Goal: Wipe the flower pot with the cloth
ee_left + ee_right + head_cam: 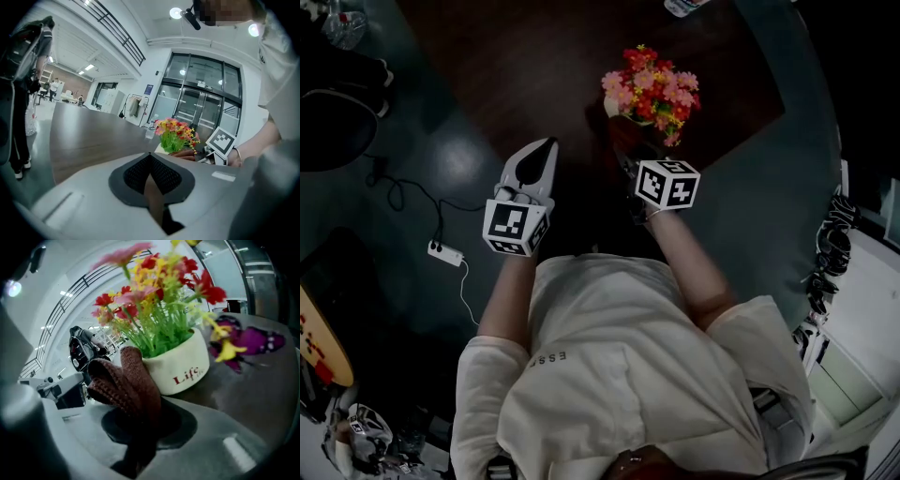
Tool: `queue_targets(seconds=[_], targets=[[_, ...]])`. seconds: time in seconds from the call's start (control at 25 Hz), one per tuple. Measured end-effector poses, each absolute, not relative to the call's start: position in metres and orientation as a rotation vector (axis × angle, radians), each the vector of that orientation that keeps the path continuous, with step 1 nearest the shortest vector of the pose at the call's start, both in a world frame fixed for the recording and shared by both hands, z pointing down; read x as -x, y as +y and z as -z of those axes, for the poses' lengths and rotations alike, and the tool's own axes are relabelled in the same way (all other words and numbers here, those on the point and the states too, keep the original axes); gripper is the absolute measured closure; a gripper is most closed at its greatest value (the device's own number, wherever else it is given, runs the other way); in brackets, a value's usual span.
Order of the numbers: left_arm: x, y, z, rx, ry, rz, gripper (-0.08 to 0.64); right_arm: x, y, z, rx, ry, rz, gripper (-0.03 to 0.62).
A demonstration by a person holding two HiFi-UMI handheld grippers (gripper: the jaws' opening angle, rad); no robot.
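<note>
A cream flower pot (180, 364) with red lettering holds red, pink and yellow flowers (652, 86) on the dark table (525, 66). My right gripper (140, 416) is shut on a folded brown knitted cloth (122, 380), which rests against the pot's left side. In the head view the right gripper (626, 157) sits just in front of the pot, its jaws lost in the dark. My left gripper (544, 150) is shut and empty, left of the pot and apart from it. From the left gripper (150, 157) view the flowers (176, 133) lie ahead to the right.
A purple butterfly ornament (253, 341) sticks out of the flowers on the right. A plastic bottle (150, 127) stands at the table's far end. On the floor to the left lie a white power strip (445, 251) and its cable; a dark chair (328, 122) stands further left.
</note>
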State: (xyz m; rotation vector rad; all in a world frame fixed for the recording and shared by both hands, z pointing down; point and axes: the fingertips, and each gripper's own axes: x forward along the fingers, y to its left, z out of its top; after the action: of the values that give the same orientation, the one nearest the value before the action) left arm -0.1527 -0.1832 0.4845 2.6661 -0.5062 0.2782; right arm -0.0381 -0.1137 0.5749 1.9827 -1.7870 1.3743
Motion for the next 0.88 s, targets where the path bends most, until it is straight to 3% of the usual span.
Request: queue_targets(seconds=[0.28, 0.56, 0.88], targets=[[0.124, -0.161, -0.478, -2.724, -0.481, -0.233, 0.530, 0.007, -0.077, -0.576, -1.921, -1.805, -1.415, 0.543], [0.071, -0.141, -0.486, -2.778, -0.523, -0.299, 0.177, -0.066, -0.053, -0.562, -1.740, -1.826, -1.116, 0.543], [0.011, -0.143, -0.513, -2.926, -0.587, -0.494, 0.010, -0.144, -0.076, -0.565, -1.584, -1.929, -0.993, 0.543]])
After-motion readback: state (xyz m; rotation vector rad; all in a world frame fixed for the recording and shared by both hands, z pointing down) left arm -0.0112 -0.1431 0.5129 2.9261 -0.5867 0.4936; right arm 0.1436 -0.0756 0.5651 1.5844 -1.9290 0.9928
